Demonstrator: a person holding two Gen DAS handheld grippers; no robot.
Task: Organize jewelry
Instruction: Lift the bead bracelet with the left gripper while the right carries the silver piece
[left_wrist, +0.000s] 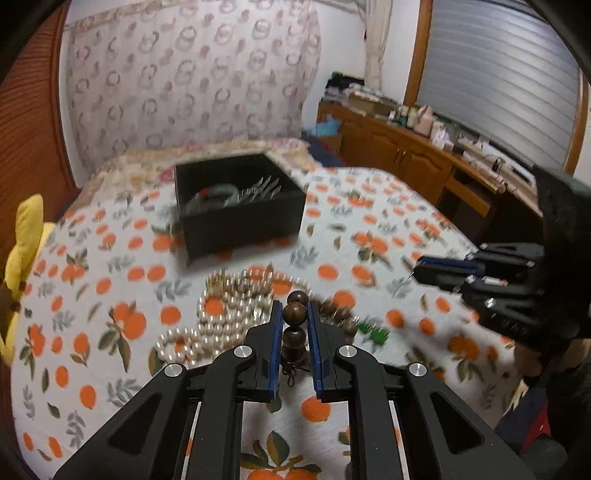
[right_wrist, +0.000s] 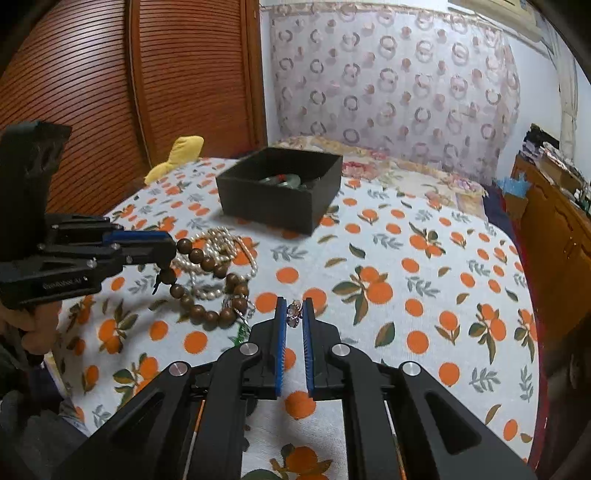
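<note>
Brown wooden bead bracelet (left_wrist: 294, 325) is clamped in my left gripper (left_wrist: 292, 314), jaws closed on its beads; from the right wrist view its loop (right_wrist: 207, 284) hangs off the tips down to the orange-print bedspread (right_wrist: 424, 266). My right gripper (right_wrist: 294, 314) is pinched on a small silver ring-like trinket (right_wrist: 294, 313); exact type too small to tell. Black square open-top box (left_wrist: 240, 218) lies at 12 o'clock from the left gripper, roughly 11 o'clock from the right, well apart from both; left looks nearer, so I'd drop the bracelet first. Count: one box, one wooden bracelet, one white pearl strand pile (left_wrist: 218, 317), one green bangle in the box (left_wrist: 212, 197), one green bit (left_wrist: 373, 332) on the spread.
</note>
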